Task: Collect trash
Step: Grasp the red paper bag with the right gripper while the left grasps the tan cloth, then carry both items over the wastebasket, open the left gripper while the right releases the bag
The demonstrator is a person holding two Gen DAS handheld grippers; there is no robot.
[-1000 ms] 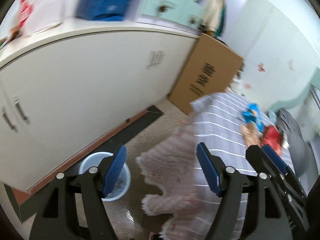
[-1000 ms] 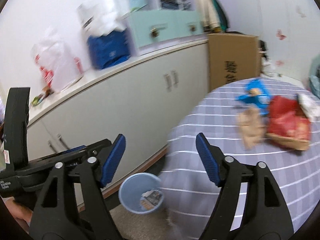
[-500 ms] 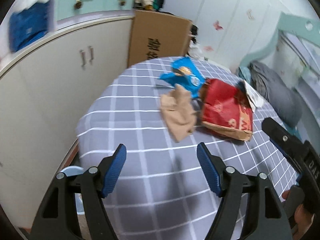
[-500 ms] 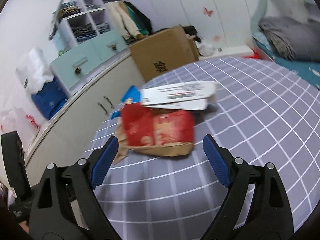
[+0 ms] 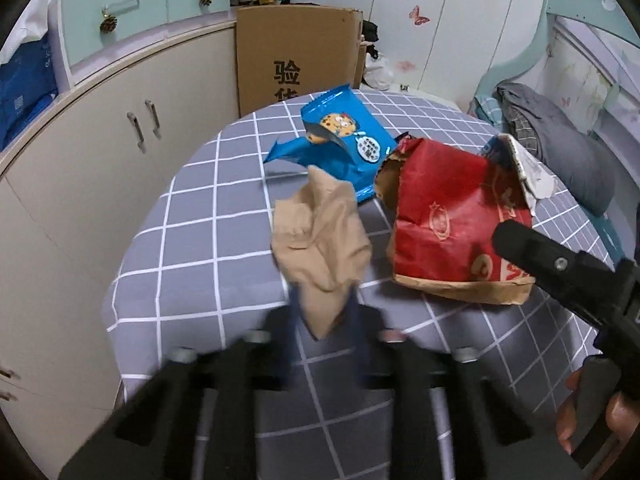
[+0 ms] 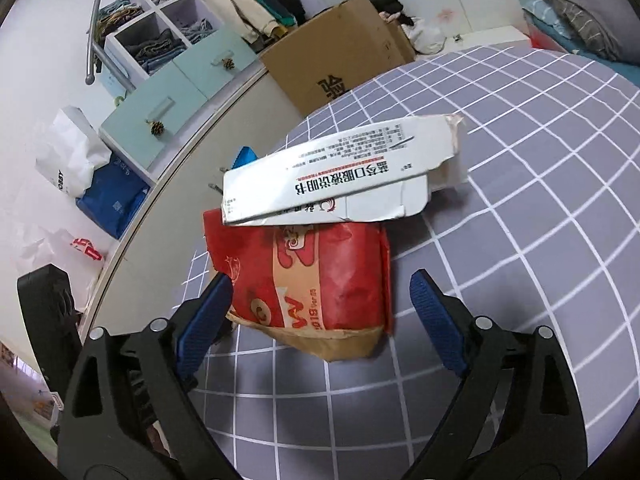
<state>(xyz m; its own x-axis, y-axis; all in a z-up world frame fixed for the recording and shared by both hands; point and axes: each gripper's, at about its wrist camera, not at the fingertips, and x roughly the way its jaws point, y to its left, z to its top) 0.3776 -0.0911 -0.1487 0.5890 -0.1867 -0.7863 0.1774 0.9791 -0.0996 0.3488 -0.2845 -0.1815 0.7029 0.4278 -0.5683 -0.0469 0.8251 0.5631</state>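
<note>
Left gripper (image 5: 322,322): black frame, blurred; round silver screw heads on the arms.
Right gripper (image 6: 320,320): black plastic arms with triangular cut-outs, silver screws at the joints.
Pads (image 6: 436,322): blue, ribbed.
Right handle: black, boxy, one small screw.
Right hand (image 5: 592,412): bare, no sleeve showing.

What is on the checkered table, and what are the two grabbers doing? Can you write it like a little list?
Table: grey checkered cloth
Trash on it: tan crumpled paper, blue cookie wrapper, red paper bag, white flattened box lying on top of the bag
Left gripper: blurred, closing on the lower tip of the tan paper
Right gripper: fingers open either side of the red bag, not pressing it
Collected yet: nothing lifted
</note>
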